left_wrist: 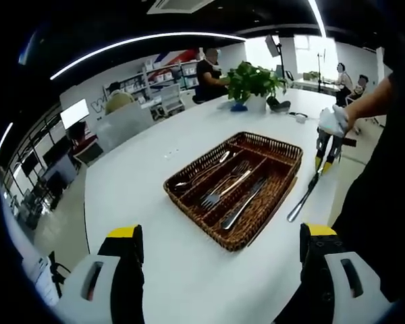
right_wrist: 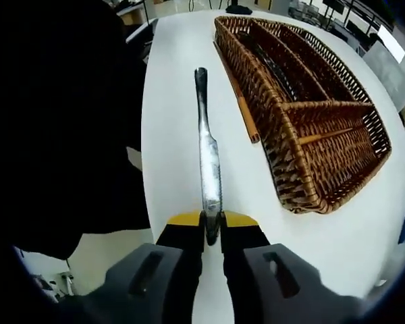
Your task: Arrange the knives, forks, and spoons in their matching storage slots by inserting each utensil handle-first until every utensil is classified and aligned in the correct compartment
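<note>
A brown wicker cutlery basket (left_wrist: 231, 243) with long compartments sits on the white table (left_wrist: 148, 223). Spoons (left_wrist: 201, 174), forks (left_wrist: 223, 190) and a knife (left_wrist: 243, 204) lie in separate slots. My right gripper (left_wrist: 326, 158), seen at the basket's right side, is shut on a silver knife (left_wrist: 302, 201) that hangs down over the table edge. In the right gripper view the right gripper (right_wrist: 212, 228) clamps the knife (right_wrist: 206, 152) by its wide blade end, the narrow end pointing away, left of the basket (right_wrist: 283, 131). My left gripper (left_wrist: 221, 237) stands open above the table, nothing between its fingers.
A thin brown stick (right_wrist: 241, 101) lies along the basket's left wall. A potted plant (left_wrist: 255, 84) and small dark items (left_wrist: 278, 104) stand at the table's far end, with people seated beyond. The table edge runs close by the held knife.
</note>
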A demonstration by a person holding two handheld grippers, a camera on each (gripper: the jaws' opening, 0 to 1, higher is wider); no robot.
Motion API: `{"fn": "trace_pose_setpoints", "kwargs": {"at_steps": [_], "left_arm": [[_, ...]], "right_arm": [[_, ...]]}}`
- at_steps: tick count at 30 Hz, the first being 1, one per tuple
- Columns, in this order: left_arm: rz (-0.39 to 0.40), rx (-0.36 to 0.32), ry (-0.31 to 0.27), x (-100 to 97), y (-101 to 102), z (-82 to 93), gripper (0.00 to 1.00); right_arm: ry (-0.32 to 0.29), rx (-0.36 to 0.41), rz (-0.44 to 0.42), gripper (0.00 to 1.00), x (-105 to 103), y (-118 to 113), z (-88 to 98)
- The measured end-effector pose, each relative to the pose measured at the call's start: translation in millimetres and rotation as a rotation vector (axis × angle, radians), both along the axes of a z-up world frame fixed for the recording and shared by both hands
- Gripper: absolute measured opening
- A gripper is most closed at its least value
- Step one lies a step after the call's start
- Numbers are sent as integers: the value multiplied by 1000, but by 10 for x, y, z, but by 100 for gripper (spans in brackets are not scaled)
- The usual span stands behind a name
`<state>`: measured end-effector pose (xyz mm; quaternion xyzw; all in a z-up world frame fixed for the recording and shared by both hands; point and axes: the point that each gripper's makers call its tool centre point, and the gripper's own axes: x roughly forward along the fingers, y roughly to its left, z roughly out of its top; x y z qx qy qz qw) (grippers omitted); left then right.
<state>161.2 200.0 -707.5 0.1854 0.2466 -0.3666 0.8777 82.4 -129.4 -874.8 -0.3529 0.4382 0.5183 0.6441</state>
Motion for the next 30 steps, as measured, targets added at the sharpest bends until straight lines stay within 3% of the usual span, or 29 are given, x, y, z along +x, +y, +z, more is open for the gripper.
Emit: {"fn": "trace_pose_setpoints", "kwargs": {"at_steps": [16,19,25,28,30], "left_arm": [[-71,28,50,-62,-223,-163,90],[-150,34,78,-186,-388,-247,88],[-217,46,103,-294,-673,-411,76],[-331,68,122,-445,-986,-522,72],[-345,77,123,-457,-1096,-580,71]], "right_arm": [[-8,-11,23,7,75,116,207],[-11,-14,36,7,87,152,214],[-11,-16,53,7,105,219,239],[-6,-23,61,7,111,262,233],[-4,-19,65,7,111,289,250]]}}
